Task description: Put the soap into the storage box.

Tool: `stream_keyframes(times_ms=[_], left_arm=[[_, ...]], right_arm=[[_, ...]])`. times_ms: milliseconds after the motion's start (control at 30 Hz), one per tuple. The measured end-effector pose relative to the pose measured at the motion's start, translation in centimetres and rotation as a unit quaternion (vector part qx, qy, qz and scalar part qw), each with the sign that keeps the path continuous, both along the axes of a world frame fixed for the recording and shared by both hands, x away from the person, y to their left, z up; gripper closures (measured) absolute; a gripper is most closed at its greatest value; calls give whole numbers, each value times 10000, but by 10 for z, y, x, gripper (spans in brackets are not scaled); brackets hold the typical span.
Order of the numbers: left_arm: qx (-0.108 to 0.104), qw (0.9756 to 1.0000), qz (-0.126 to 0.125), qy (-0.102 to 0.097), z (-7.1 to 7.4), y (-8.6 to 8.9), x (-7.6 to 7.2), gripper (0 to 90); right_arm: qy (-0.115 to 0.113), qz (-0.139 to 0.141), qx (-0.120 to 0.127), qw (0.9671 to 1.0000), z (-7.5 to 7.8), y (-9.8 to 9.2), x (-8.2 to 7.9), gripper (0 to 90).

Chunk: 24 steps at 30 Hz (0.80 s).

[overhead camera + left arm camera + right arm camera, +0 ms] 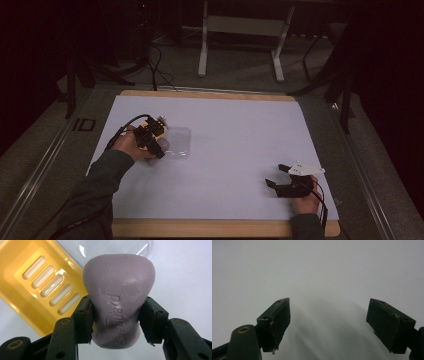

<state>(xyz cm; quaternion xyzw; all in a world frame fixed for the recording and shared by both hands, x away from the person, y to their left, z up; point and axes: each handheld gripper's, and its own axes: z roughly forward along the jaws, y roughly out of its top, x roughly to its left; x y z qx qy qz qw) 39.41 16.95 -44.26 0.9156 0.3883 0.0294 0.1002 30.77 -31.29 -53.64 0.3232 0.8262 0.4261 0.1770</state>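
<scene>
Clamped between the pads of the left gripper [116,322], a waisted lilac bar of soap [118,300] is held above the slotted yellow plastic soap dish [32,287] beside a clear plastic lid [179,143], while the right gripper [328,322] is rested wide open and empty on the white tabletop [240,130].

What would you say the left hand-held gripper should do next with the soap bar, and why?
Probably carry the soap bar sideways over the yellow soap dish and lower it. The left hand-held gripper is clamped on the bar's waist, and the slotted tray lies bare beside it, next to the clear lid.
</scene>
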Motion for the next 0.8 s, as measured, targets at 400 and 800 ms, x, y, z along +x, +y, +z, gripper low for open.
stream_keyframes(times_ms=[400, 800], left_arm=[[21, 9998, 191, 7, 1, 11, 7, 498], [-84, 9993, 358, 113, 1, 17, 19, 498]], right_arm=[[2, 4, -10, 10000, 0, 0, 0, 191], [5, 10, -17, 10000, 0, 0, 0, 191]])
